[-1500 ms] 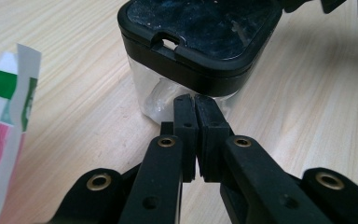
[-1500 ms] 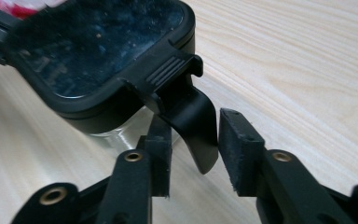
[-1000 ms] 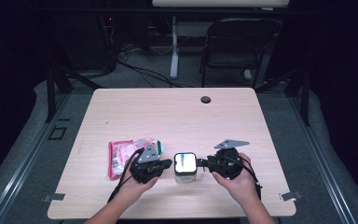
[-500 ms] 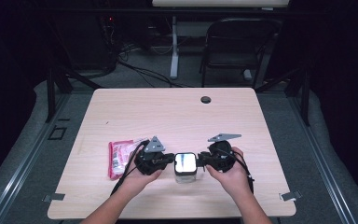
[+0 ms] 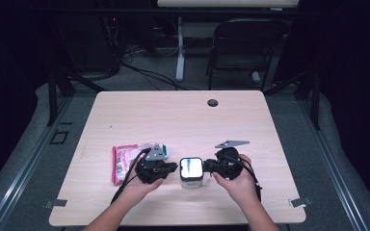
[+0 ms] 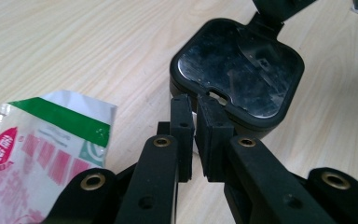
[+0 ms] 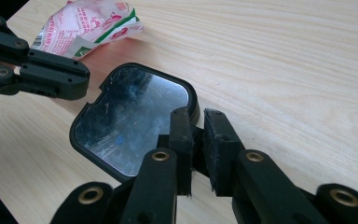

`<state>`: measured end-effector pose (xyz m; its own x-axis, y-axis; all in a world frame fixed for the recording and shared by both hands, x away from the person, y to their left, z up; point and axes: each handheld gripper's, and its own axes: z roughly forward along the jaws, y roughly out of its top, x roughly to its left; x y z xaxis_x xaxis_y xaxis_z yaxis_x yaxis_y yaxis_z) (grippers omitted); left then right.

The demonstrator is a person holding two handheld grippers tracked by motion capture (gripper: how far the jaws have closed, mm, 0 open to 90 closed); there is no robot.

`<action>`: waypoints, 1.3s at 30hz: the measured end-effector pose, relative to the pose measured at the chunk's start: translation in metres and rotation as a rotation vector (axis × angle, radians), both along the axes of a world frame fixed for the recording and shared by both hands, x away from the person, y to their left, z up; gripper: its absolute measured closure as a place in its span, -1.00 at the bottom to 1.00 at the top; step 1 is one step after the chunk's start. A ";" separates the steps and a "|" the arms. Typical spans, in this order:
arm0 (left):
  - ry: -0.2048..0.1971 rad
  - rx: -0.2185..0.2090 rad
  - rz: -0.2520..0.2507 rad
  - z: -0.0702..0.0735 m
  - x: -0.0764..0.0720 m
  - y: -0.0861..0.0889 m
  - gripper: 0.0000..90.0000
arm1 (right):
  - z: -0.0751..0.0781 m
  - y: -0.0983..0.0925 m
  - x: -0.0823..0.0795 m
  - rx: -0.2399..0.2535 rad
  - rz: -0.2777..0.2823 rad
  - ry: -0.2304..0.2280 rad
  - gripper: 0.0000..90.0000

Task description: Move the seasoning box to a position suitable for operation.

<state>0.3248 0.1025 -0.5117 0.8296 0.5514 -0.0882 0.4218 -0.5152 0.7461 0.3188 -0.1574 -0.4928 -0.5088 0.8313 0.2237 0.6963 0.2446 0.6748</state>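
In the high view, a small container with a black lid (image 5: 191, 169) stands in the lower middle of the frame, on the table (image 5: 183, 115). The left gripper (image 5: 173, 168) is at its left side, jaws narrow, nearly together at the lid edge. The right gripper (image 5: 207, 167) is at its right side; its jaws have just been closing and are now narrow, on the lid's rim. A pink snack packet (image 5: 123, 161) lies at the left.

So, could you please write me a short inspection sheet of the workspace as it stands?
Surface: light wooden table, round grommet hole near the far edge.
Job's things: black square container with a shiny lid, between both grippers.
Clutter: red-and-white snack packet beside the left hand.
Grippers: left gripper fingers nearly together at the lid's notched edge; right gripper fingers have just been closing at the opposite edge.
Cables: black lead trailing from the left gripper.
Surroundings: folding chair and floor cables beyond the table.
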 end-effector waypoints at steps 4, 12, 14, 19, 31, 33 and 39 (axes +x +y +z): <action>0.005 0.007 -0.017 -0.001 -0.002 -0.001 0.91 | 0.000 0.001 -0.001 -0.006 -0.004 -0.006 0.83; 0.028 0.021 -0.039 -0.006 -0.003 -0.003 0.93 | -0.002 0.000 -0.002 0.008 -0.009 -0.016 0.83; 0.037 0.030 -0.055 -0.007 -0.003 -0.002 0.95 | -0.002 0.000 -0.003 0.008 -0.010 -0.020 0.83; 0.044 0.035 -0.087 -0.008 -0.004 -0.003 0.96 | -0.003 -0.001 -0.004 0.021 -0.007 -0.020 0.83; 0.050 0.015 -0.092 -0.007 -0.004 -0.001 0.97 | -0.003 0.000 -0.005 0.020 -0.020 -0.028 0.84; 0.047 0.016 -0.093 -0.006 -0.004 -0.001 0.97 | -0.003 0.001 -0.006 0.017 -0.022 -0.029 0.84; 0.050 -0.015 -0.092 -0.003 -0.004 0.000 0.97 | -0.004 0.000 -0.006 0.026 -0.025 -0.032 0.84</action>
